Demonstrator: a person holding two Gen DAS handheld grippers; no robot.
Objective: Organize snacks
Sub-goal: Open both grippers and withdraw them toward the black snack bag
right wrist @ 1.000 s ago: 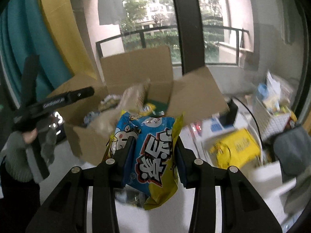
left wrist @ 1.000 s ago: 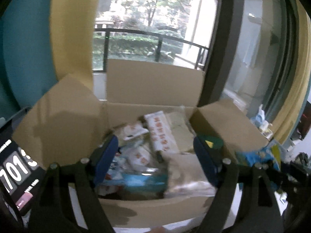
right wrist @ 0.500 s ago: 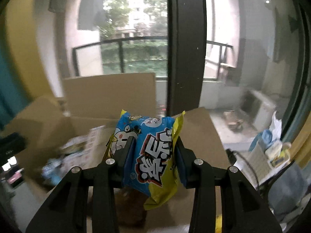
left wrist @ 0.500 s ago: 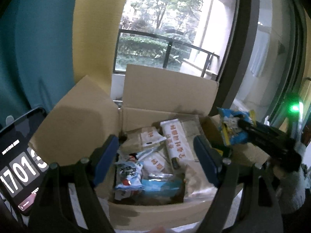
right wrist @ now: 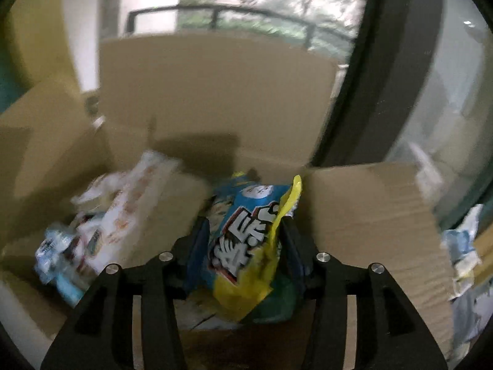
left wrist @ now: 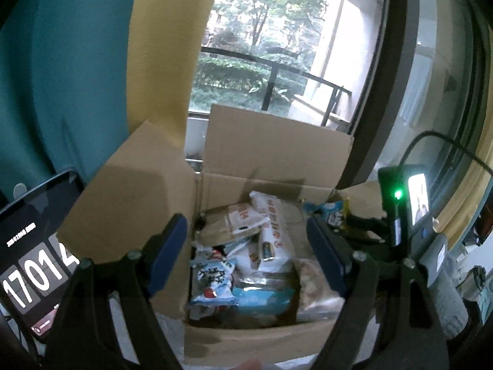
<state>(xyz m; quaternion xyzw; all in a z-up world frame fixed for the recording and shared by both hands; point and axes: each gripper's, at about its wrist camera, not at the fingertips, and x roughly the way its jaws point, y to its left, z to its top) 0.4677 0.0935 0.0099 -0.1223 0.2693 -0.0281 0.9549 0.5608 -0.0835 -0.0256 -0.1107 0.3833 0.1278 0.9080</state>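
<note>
With the open brown cardboard box [left wrist: 271,166] already filling with packets, the right gripper [right wrist: 243,243], jaws just parting around the blue-and-yellow crinkly snack bag [right wrist: 246,234], is releasing it at the box's three-o'clock side, while the left gripper [left wrist: 246,246] is waiting, jaws apart and empty.

Clock tablet [left wrist: 34,262], teal curtain [left wrist: 61,71]

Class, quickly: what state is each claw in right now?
Left claw: open, empty.
Right claw: jaws have just been opening, snack bag loose between them.
</note>
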